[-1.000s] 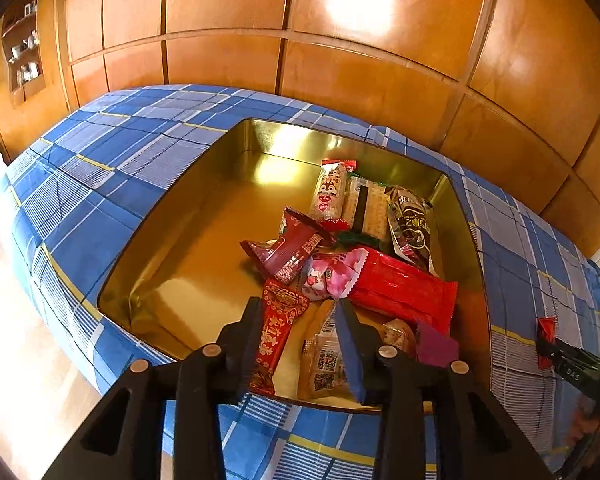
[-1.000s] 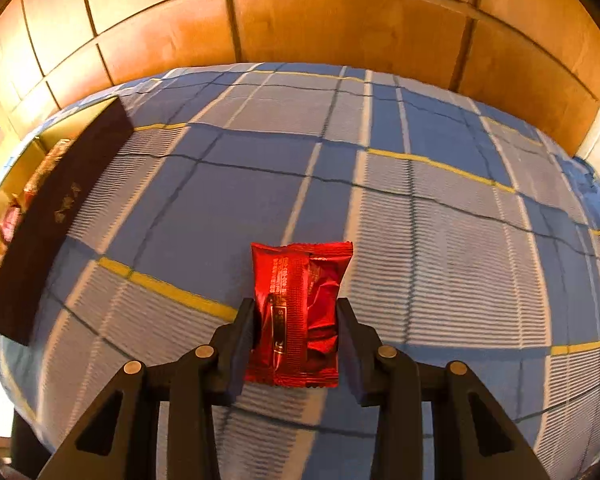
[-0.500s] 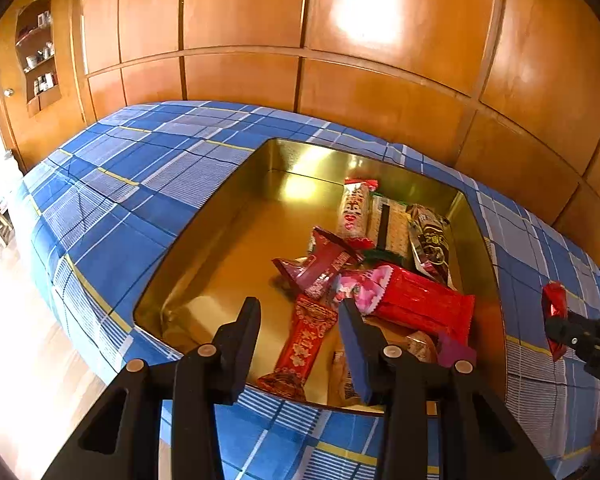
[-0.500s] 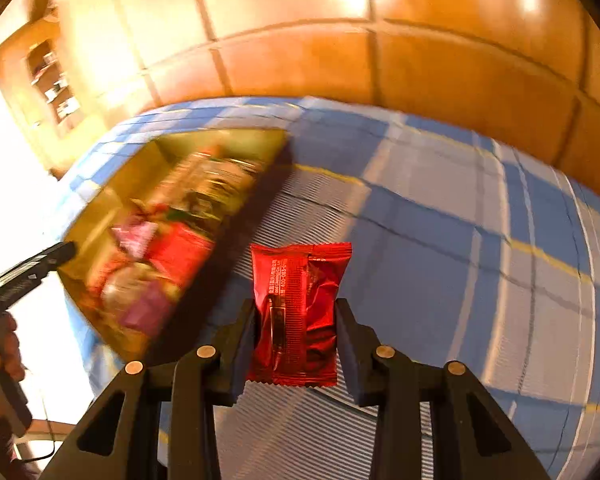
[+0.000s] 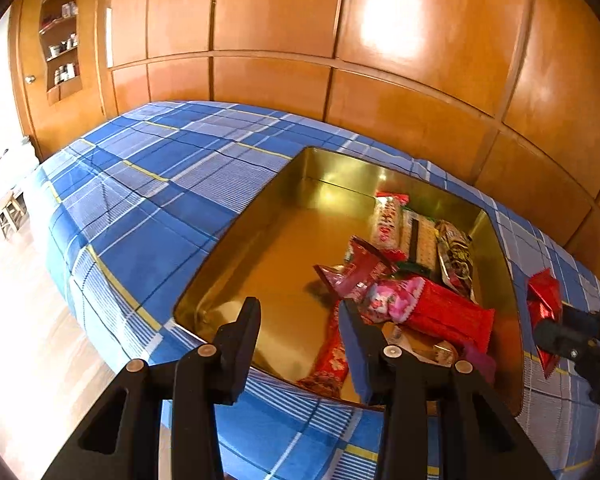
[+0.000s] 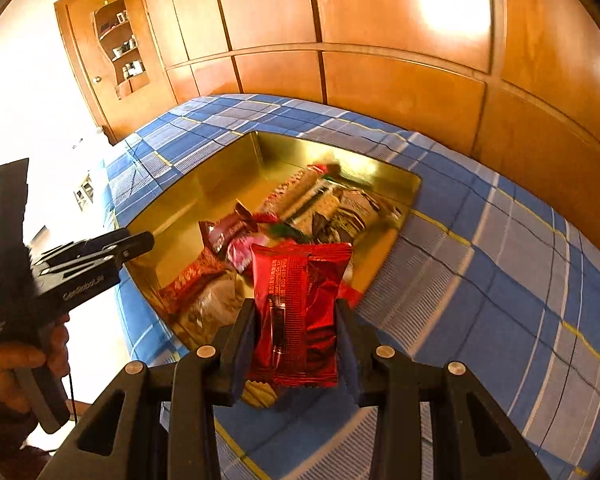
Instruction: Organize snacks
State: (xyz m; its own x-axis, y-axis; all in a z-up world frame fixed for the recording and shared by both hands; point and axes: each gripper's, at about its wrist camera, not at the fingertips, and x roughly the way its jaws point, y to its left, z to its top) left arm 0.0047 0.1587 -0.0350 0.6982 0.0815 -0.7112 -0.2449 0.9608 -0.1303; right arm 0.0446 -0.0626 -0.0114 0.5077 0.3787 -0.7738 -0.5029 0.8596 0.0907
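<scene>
Resting on a blue plaid cloth (image 5: pixel 148 208), a gold tin (image 5: pixel 236 236) lies open with its left half bare and snacks piled in its right half. Left gripper (image 5: pixel 300 328) hovers over the tin's near edge, jaws apart, nothing between them. In the right wrist view the same gripper (image 6: pixel 138 242) enters from the left, held in a hand (image 6: pixel 16 364), its tips over the tin's left rim.

Tin contents, left to right in the left wrist view: a long red-and-gold pack (image 5: pixel 334 360) near the front wall, a dark red wrapper (image 5: pixel 354 272) with a twisted end, a pink-ended red pack (image 5: pixel 428 310) lying across the pile, and three long packs (image 5: pixel 414 236) side by side toward the back wall. A purple item (image 5: pixel 478 360) sits at the front right corner; detail unclear.

Right gripper (image 6: pixel 296 332) is clamped on a red packet (image 6: pixel 300 308), which stands upright between the jaws, above the cloth just beside the tin's near right rim. In the left wrist view this packet (image 5: pixel 544 304) shows outside the tin's right wall, with the right gripper (image 5: pixel 540 330) on it.

Wood panelling (image 6: pixel 380 40) backs the scene; a door with shelves (image 6: pixel 120 48) stands at far left
</scene>
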